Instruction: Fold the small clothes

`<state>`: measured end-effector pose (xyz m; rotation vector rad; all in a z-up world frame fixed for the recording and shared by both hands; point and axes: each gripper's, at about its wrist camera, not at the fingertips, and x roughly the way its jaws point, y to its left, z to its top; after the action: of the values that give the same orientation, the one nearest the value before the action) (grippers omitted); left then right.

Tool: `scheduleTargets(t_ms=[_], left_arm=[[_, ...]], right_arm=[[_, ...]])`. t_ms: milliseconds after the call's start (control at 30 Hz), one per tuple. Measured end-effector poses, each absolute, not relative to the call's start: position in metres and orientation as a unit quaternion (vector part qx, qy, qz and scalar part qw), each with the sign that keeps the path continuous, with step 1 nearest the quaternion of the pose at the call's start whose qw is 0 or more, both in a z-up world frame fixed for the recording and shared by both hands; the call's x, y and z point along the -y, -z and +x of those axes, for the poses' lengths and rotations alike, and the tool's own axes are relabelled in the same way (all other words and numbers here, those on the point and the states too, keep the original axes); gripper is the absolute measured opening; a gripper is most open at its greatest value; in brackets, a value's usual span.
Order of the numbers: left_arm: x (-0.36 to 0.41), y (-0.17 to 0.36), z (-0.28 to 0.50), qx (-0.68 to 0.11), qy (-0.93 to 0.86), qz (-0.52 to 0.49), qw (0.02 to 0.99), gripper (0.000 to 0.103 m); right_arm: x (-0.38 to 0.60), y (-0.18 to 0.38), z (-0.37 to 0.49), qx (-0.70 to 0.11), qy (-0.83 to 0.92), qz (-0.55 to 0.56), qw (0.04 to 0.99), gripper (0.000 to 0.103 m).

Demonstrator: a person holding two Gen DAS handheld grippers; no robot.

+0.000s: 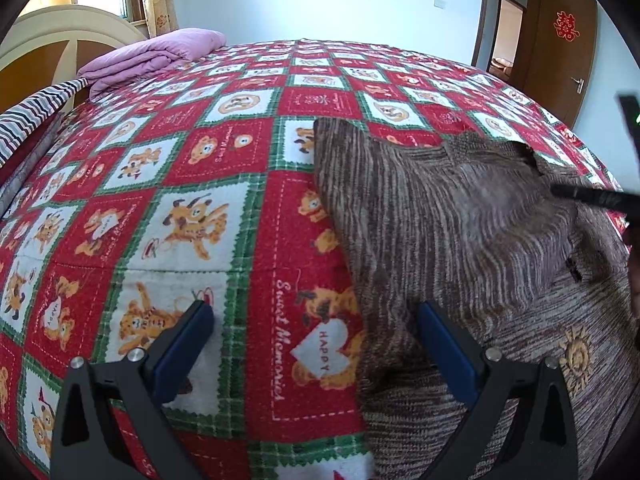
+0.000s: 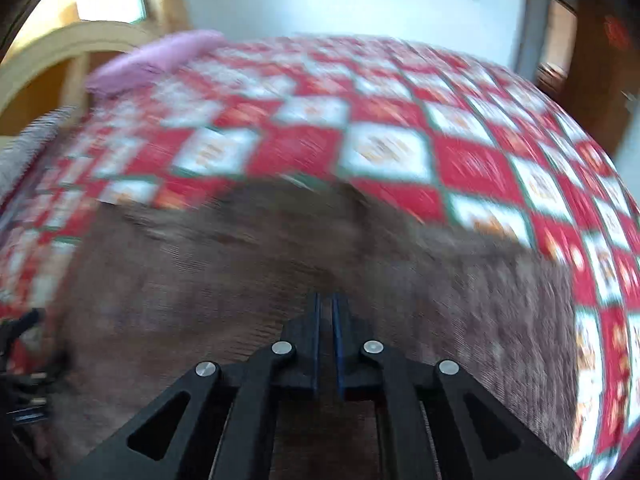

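Observation:
A small brown striped knit garment (image 1: 460,232) lies on the bed, with a yellow sun motif near its right side and one part lifted and folded over. My left gripper (image 1: 316,312) is open and empty, low over the bedspread at the garment's left edge. Its right finger (image 1: 444,344) rests on the garment. In the left wrist view the right gripper's dark fingers (image 1: 592,197) reach in from the right and pinch the raised fabric. The right wrist view is blurred by motion. There my right gripper (image 2: 326,300) is shut over the brown garment (image 2: 200,280); the pinched cloth is hard to see.
The bed carries a red, white and green bear-pattern bedspread (image 1: 208,208). A folded pink quilt (image 1: 156,58) lies at the far left by the cream headboard (image 1: 60,36). A striped cloth (image 1: 28,120) hangs at the left edge. A brown door (image 1: 556,44) stands at the far right.

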<state>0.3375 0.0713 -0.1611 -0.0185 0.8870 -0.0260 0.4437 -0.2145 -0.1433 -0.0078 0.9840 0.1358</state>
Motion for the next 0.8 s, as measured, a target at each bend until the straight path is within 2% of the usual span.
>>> scheduleTargets(t_ms=[33,100,200,433,467,533,567,800], left_arm=[[-0.072,0.161,0.337,-0.429,0.013,-0.010,0.903,0.103],[-0.072,0.161,0.338,-0.429,0.013,-0.010,0.903,0.103],[-0.072,0.161,0.337,-0.429,0.013,-0.010,0.903,0.103],[-0.072,0.161,0.338,-0.428,0.013,-0.010,0.903,0.103],[-0.072,0.161,0.338,-0.428,0.013,-0.011,0.903,0.103],[-0.072,0.161,0.338,-0.428,0.012,-0.011,0.904,0.103],[-0.072,0.161,0.338,-0.428,0.013,-0.011,0.903,0.103],[-0.073,0.161,0.337,-0.426,0.012,-0.018,0.904,0.103]], right_arm=[[0.222,0.141,0.440,-0.468,-0.080,0.023,0.880,0.008],[0.236,0.135,0.430,-0.469,-0.127,0.084,0.870,0.035],[0.242,0.129,0.411,-0.466,-0.177,0.126,0.858,0.036],[0.217,0.140,0.394,-0.465,-0.216,0.099,0.853,0.036],[0.216,0.141,0.394,-0.465,-0.219,0.100,0.852,0.036],[0.209,0.145,0.392,-0.472,-0.202,0.069,0.855,0.019],[0.207,0.145,0.388,-0.474,-0.197,0.057,0.856,0.006],[0.218,0.125,0.364,-0.452,-0.183,0.029,0.873,0.004]])
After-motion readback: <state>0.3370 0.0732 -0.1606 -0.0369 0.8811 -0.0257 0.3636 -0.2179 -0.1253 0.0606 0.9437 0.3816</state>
